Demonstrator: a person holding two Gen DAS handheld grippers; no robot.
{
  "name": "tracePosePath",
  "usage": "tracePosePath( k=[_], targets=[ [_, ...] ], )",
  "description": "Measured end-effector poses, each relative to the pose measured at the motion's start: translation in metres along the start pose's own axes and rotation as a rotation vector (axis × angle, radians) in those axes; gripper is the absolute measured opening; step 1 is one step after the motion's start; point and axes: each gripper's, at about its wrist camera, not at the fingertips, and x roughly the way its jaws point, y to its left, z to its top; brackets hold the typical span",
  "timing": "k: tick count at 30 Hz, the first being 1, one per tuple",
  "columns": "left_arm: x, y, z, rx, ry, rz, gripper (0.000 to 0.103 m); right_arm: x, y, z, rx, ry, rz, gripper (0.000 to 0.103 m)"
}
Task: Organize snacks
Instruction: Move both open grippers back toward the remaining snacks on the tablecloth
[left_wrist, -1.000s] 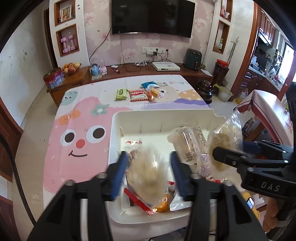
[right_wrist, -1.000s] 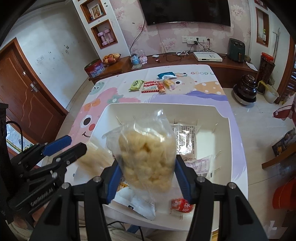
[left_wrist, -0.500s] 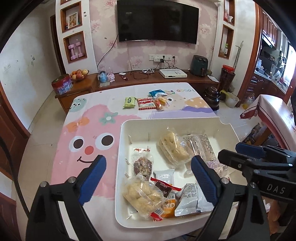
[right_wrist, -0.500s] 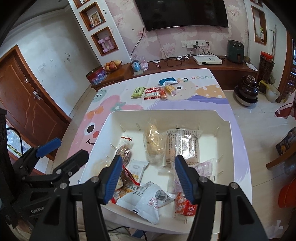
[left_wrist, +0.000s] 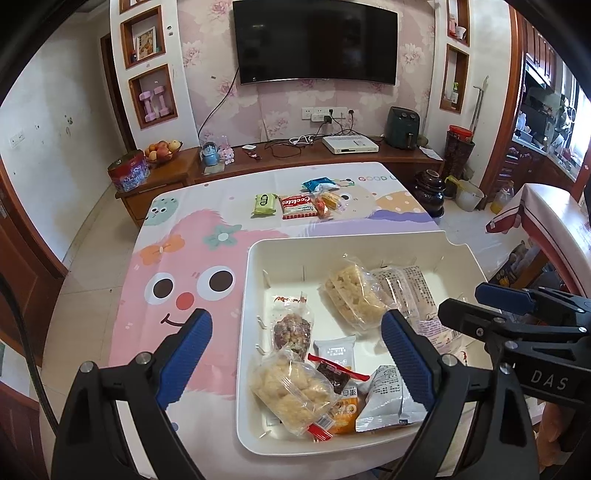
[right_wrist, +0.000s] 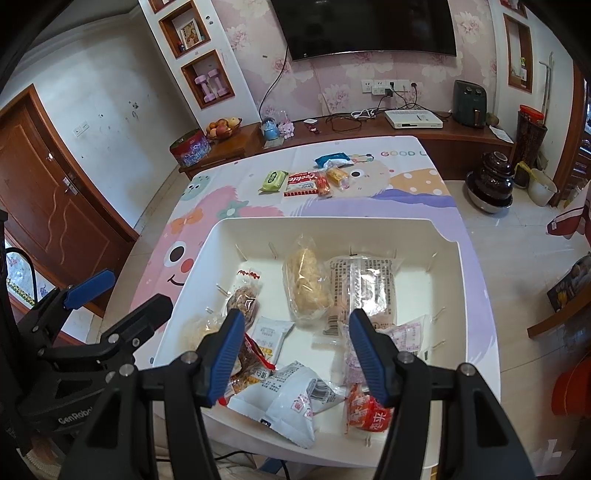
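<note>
Both spread and empty, the left gripper (left_wrist: 295, 345) and right gripper (right_wrist: 293, 343) hover over a white bin (left_wrist: 255, 369) of light, crinkly, probably crushable snack packets (left_wrist: 291, 391), best pinched by sealed edges; about 5 lie on the table (left_wrist: 303, 205).

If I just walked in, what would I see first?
A white bin full of snack packets sits at the near end of the table, with puffed-rice bags inside. Beside it, a big pink cartoon face smiles from the tablecloth. More snacks lie in a row at the far end.
</note>
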Motion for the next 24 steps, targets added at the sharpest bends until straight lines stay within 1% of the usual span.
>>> tracePosePath(
  k=[11, 17, 20, 24],
  targets=[
    [0.006, 0.0, 0.003, 0.02, 0.012, -0.042, 0.092, 0.009, 0.0, 0.005, 0.003, 0.006, -0.011, 0.06],
    [0.014, 0.006, 0.008, -0.008, 0.015, -0.049, 0.092, 0.015, 0.001, 0.01, -0.024, 0.012, -0.02, 0.06],
    [0.018, 0.014, 0.017, -0.025, 0.006, -0.05, 0.092, 0.019, 0.003, 0.021, -0.038, 0.023, -0.018, 0.059],
    [0.02, 0.023, 0.039, -0.007, -0.027, -0.007, 0.092, 0.022, 0.004, 0.049, -0.081, 0.031, -0.026, 0.059]
  ],
)
